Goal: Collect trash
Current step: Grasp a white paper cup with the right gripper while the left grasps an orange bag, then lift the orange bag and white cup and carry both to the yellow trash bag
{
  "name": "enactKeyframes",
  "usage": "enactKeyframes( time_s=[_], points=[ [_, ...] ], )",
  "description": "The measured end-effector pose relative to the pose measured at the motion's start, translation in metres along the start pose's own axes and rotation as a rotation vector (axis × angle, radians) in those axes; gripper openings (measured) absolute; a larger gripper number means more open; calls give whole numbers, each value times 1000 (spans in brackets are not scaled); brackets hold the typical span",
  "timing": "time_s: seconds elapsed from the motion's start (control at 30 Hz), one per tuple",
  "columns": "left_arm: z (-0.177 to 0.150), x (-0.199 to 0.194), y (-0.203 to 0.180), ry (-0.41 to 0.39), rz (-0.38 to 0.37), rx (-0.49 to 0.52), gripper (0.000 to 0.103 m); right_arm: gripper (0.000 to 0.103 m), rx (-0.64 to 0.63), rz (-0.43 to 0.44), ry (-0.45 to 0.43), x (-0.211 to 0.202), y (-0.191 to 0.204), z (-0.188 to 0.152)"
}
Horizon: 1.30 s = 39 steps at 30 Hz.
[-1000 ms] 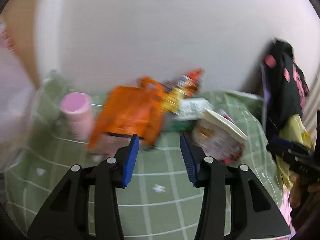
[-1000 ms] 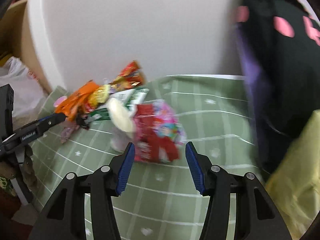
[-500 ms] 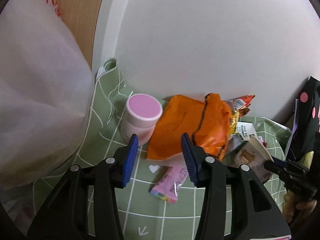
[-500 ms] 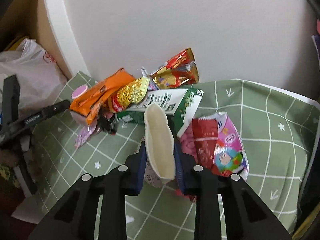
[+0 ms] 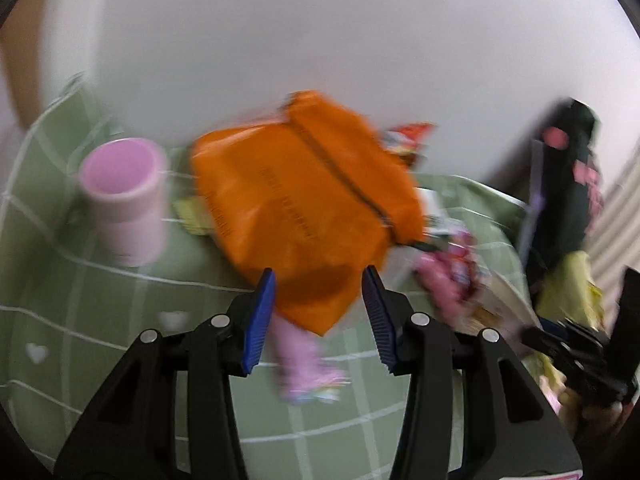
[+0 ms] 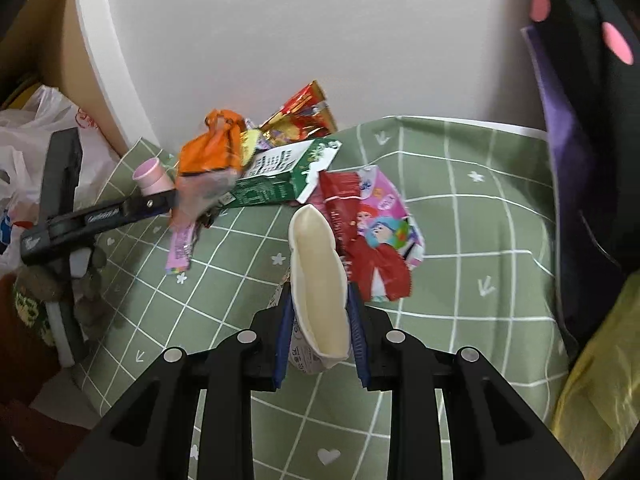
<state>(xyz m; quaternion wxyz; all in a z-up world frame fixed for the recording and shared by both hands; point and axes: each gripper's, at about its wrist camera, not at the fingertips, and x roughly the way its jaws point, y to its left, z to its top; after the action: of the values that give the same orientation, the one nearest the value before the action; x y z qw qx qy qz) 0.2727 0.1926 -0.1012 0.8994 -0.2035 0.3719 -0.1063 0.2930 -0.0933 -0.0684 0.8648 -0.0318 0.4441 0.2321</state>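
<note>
A green checked cloth (image 6: 460,240) covers a table set against a white wall (image 6: 320,32). At the cloth's 10 o'clock edge, in the right wrist view, a white plastic bag (image 6: 24,148) sits off the table.

The right gripper (image 6: 320,336) is clamped on a squashed paper cup (image 6: 318,276); its blue pads press the cup's sides, and its jaws have just been closing. The cup's open mouth points to 12 o'clock. Just past it, toward 1 o'clock, lie a red wrapper (image 6: 344,208) and a pink cartoon wrapper (image 6: 390,224), overlapping. At 11 o'clock a green carton (image 6: 284,176) lies flat, with a red and gold wrapper (image 6: 304,116) behind it against the wall.

The left gripper (image 5: 318,312) has its jaws partly apart. The lower corner of an orange bag (image 5: 304,208) sits between the pads; the view is blurred, and I cannot tell whether they touch it. A pink stick wrapper (image 5: 304,364) lies on the cloth at 6 o'clock from the bag, below the pads. A pink cup (image 5: 124,200) stands upright at 10 o'clock, beside the bag.

A black bag with pink dots (image 6: 592,120) hangs at 2 o'clock of the right gripper.
</note>
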Motion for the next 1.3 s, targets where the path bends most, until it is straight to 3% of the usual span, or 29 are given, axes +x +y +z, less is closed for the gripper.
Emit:
enactKeyframes(
  time_s=[0.07,0.2,0.3,0.5,0.63,0.77,0.8,1.0,1.1,1.3],
  points=[
    [-1,-7,-6,-23,-9,10,43,25,15,-9,-13,-5,-3,-1],
    [8,-23,-8,-107,90,16,43,25,41,-18,-38,-13,-8,-3],
    [24,-33,-1,-153,114,-7,47,25,51,-18,-47,-18,-11,-4],
    [76,-17,-6,-192,204,152,47,25,55,-25,-51,-24,-12,-6],
    [107,16,2,-90,212,227,47,25,37,-25,-55,-29,-13,-6],
    [110,45,10,33,200,245,45,25,33,-31,-49,-31,-18,-6],
    [109,48,12,51,204,231,36,25,36,-34,-48,-31,-20,-6],
    [89,46,-1,87,214,231,14,25,74,-55,-54,-35,-30,-6],
    [79,32,-12,65,156,205,8,25,98,-59,-58,-36,-32,-4],
    [61,5,-30,61,-40,136,8,25,112,-70,-73,-41,-26,-4]
  ],
)
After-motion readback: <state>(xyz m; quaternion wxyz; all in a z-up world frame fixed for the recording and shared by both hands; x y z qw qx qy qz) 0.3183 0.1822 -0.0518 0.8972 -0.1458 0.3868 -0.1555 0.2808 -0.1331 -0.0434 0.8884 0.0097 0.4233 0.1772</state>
